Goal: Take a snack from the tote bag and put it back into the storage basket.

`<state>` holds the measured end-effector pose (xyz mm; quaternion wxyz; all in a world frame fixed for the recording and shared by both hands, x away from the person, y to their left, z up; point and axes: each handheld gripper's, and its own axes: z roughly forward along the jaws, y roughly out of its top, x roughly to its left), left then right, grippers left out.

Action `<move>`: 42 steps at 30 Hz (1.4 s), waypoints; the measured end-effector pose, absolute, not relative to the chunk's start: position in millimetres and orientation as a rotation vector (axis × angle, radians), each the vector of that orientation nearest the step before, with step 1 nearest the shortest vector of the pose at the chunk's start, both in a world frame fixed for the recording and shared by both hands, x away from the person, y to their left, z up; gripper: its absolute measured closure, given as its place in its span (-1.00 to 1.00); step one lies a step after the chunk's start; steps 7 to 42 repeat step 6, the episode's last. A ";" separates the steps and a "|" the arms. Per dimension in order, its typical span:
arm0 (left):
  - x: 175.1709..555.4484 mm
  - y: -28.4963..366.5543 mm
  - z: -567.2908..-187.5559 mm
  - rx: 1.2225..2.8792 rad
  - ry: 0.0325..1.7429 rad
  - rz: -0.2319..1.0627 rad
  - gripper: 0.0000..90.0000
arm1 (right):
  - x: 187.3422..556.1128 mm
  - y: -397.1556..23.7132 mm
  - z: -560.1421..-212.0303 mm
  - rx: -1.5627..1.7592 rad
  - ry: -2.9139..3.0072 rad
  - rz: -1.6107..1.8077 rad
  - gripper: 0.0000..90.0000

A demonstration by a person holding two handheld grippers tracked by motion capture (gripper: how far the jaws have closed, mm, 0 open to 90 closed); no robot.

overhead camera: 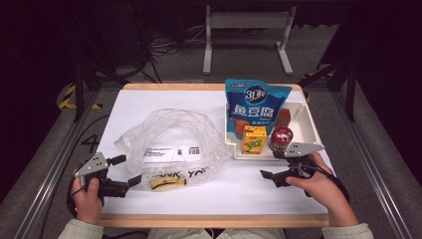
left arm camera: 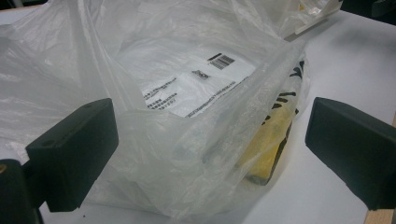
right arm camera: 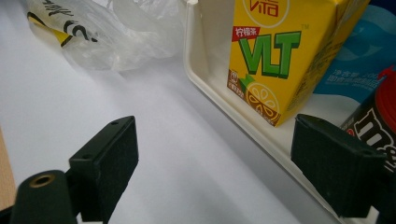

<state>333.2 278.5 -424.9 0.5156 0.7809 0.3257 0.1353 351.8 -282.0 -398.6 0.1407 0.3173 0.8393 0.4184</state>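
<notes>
A crumpled clear plastic bag (overhead camera: 169, 134) with a white barcode label lies left of centre on the white table; its open edge (left arm camera: 187, 93) bulges between the jaws of my left gripper (left arm camera: 210, 154), which stands open and unclamped. A yellow and black print (overhead camera: 166, 183) marks the bag's near side (left arm camera: 271, 140). My left gripper (overhead camera: 127, 169) sits at the bag's front left corner. My right gripper (overhead camera: 272, 164) is open just in front of the white tray (overhead camera: 306, 117). In the right gripper view its jaws (right arm camera: 219, 163) straddle the tray rim (right arm camera: 219, 93) below a yellow VLT juice box (right arm camera: 275, 51).
The tray holds a blue snack pouch (overhead camera: 254, 102), the juice box (overhead camera: 254, 139), a red-lidded can (overhead camera: 281, 138) and a brown item (overhead camera: 283, 118). The can (right arm camera: 373, 116) stands right beside the right jaw. The table's wooden front edge (overhead camera: 214, 220) runs near both hands.
</notes>
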 end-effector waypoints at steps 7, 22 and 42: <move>333.3 278.4 -425.0 1.874 0.782 0.326 -0.93 | 352.0 -282.5 -400.0 0.913 2.422 1.209 -0.65; 333.3 278.4 -425.0 1.874 0.782 0.326 -0.93 | 352.0 -282.5 -400.0 0.913 2.422 1.209 -0.65; 333.3 278.4 -425.0 1.874 0.782 0.326 -0.93 | 352.0 -282.5 -400.0 0.913 2.422 1.209 -0.65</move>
